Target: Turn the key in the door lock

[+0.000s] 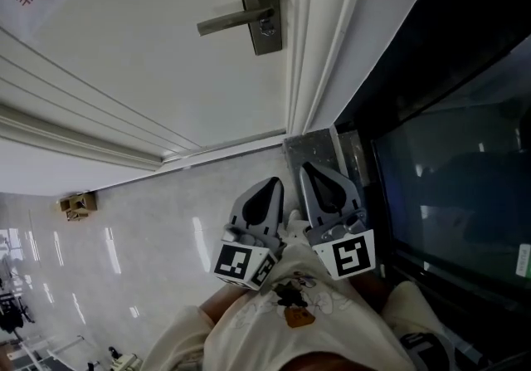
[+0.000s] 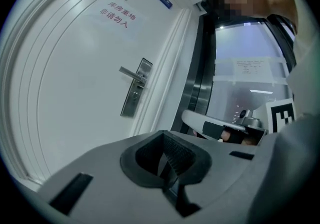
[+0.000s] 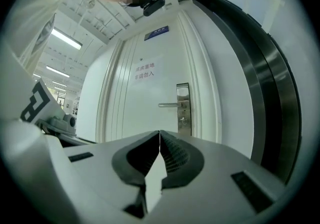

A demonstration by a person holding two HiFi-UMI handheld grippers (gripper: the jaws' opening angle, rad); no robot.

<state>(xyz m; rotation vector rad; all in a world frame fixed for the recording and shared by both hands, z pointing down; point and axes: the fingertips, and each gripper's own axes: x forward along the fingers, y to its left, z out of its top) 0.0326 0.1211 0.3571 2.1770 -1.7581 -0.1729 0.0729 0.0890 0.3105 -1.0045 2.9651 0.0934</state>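
Left tongs (image 2: 162,140) and right tongs (image 3: 159,138) are sitting closed and empty, well short of the lock plate (image 3: 183,98) at the edge of the door (image 3: 130,118). The small key (image 3: 183,119) is looking stiff and slick: pinch its flat head.

1. Left gripper (image 1: 271,187): grey, tapered shell with dark ribbed pads inside.
2. Right gripper (image 1: 309,170): the same grey, tapered shape.
3. Each gripper carries a white cube (image 1: 242,263) printed with black square markers.
4. Cream shirt (image 1: 274,336) with a small cartoon print.
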